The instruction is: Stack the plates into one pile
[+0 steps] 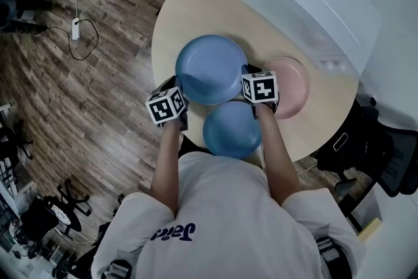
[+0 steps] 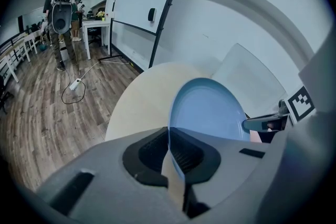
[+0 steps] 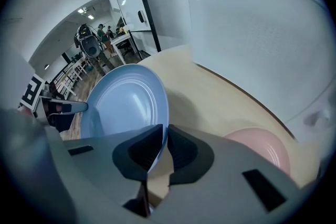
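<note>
A large blue plate (image 1: 210, 68) hangs a little above the round wooden table (image 1: 196, 3), gripped at opposite rims. My left gripper (image 1: 178, 87) is shut on its left rim (image 2: 210, 113), the edge pinched between the jaws (image 2: 170, 149). On its right rim (image 3: 126, 107) my right gripper (image 1: 247, 73) is shut, jaws (image 3: 161, 147) closed around the edge. A smaller blue plate (image 1: 232, 129) lies on the table just nearer me. A pink plate (image 1: 292, 82) (image 3: 265, 147) sits to the right.
A big white board (image 1: 313, 3) lies across the table's far right. Black chairs (image 1: 385, 153) stand right of the table. A power strip and cable (image 1: 76, 29) lie on the wood floor at left. A person (image 2: 62, 23) stands far off.
</note>
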Action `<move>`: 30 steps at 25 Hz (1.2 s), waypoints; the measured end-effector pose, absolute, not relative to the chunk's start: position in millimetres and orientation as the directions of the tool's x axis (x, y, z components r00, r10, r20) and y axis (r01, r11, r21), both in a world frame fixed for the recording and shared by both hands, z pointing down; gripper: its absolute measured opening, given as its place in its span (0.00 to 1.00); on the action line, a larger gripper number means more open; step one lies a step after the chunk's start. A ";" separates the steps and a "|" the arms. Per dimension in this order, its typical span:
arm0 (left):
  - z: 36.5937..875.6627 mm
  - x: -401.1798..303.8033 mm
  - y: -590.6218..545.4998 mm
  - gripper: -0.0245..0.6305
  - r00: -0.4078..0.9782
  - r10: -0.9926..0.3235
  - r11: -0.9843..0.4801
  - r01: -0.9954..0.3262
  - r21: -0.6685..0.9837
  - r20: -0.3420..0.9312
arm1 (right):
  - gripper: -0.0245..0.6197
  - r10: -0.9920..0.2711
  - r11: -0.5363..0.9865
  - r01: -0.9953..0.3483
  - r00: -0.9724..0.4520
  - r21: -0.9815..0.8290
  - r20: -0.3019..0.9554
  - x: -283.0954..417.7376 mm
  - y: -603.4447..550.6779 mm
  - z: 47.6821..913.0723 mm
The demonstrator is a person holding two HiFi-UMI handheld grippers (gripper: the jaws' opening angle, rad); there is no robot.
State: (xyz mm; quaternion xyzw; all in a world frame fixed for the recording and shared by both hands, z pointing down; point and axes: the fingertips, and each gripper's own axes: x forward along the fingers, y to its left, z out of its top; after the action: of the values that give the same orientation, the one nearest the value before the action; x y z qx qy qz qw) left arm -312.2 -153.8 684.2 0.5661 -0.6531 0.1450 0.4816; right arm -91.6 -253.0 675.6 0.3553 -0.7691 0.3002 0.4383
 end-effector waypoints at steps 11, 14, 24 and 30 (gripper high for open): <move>633.3 -283.0 -126.9 0.07 0.109 -0.656 0.256 -0.899 0.356 0.746 | 0.10 -0.387 0.541 -0.829 -0.394 -0.141 0.834 -59.6 -219.1 622.4; 624.4 -267.1 -113.4 0.07 0.119 -0.663 0.232 -0.906 0.354 0.739 | 0.10 -0.397 0.526 -0.838 -0.392 -0.144 0.830 -40.5 -199.0 617.7; 628.1 -212.8 -67.2 0.07 0.166 -0.639 0.182 -0.916 0.357 0.751 | 0.10 -0.402 0.474 -0.867 -0.366 -0.151 0.839 18.5 -142.8 626.6; 644.1 -189.8 -37.0 0.07 0.182 -0.600 0.176 -0.920 0.350 0.779 | 0.10 -0.372 0.456 -0.874 -0.359 -0.168 0.856 40.7 -113.1 645.9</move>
State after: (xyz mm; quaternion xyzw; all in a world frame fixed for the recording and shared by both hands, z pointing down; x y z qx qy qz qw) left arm -189.8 -37.0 644.1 0.6178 -0.6153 0.1748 0.4573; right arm 40.7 -113.1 645.9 0.4103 -0.7588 0.3219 0.3901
